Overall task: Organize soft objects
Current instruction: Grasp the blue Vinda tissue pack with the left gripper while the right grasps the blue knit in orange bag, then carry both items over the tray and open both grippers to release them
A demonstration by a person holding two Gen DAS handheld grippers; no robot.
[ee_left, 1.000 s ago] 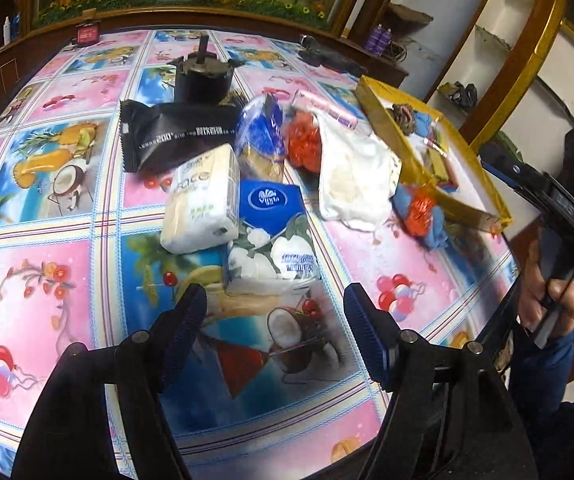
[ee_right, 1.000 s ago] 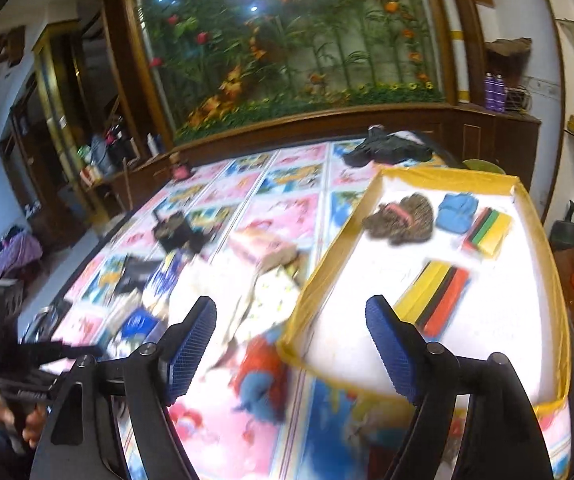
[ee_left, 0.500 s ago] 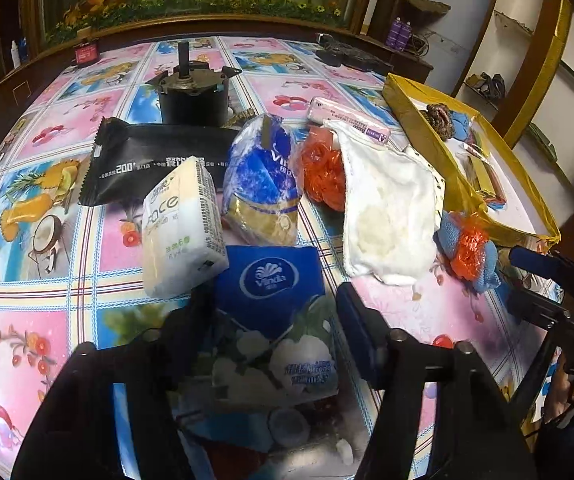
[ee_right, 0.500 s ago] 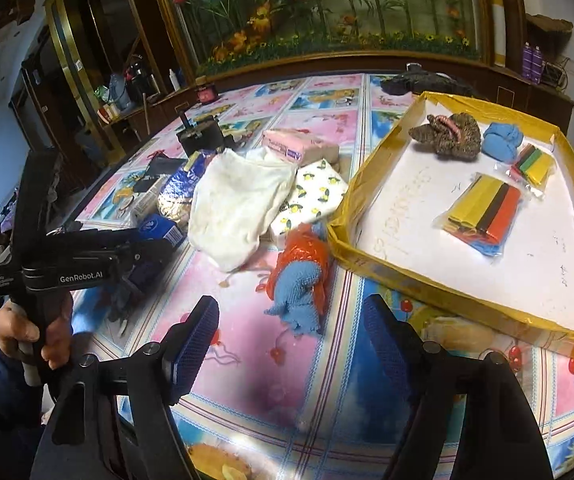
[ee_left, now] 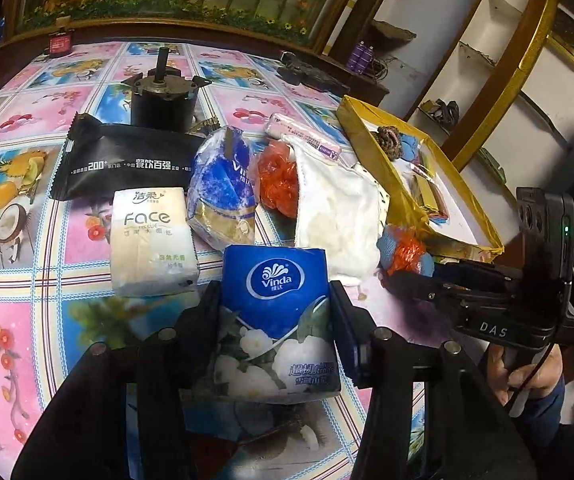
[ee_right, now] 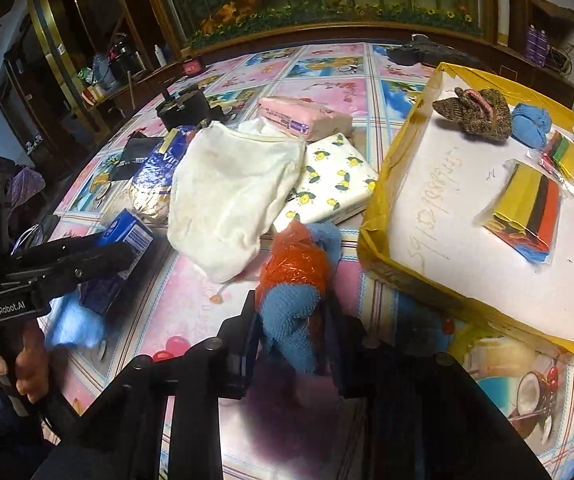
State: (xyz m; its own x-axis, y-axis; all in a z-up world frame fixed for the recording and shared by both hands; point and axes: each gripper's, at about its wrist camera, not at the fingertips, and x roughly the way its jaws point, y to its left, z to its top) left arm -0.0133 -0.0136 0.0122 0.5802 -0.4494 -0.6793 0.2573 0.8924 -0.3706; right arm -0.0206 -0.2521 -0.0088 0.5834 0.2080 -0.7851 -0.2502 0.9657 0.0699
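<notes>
While the left claw (ee_left: 275,320) squeezes a glossy tissue pack (ee_left: 275,300), the right claw (ee_right: 289,332) clamps fuzzy blue cloth (ee_right: 295,320).

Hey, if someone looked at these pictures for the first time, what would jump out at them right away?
First, the blue Vinda tissue pack clamped in the left gripper in the foreground. Next, the right gripper, whose jaws have just been closing, squeezing a blue knitted toy wrapped in orange plastic beside the yellow-rimmed box. Behind them, tissue packs and a white cloth crowd the fruit-print tablecloth.
</notes>
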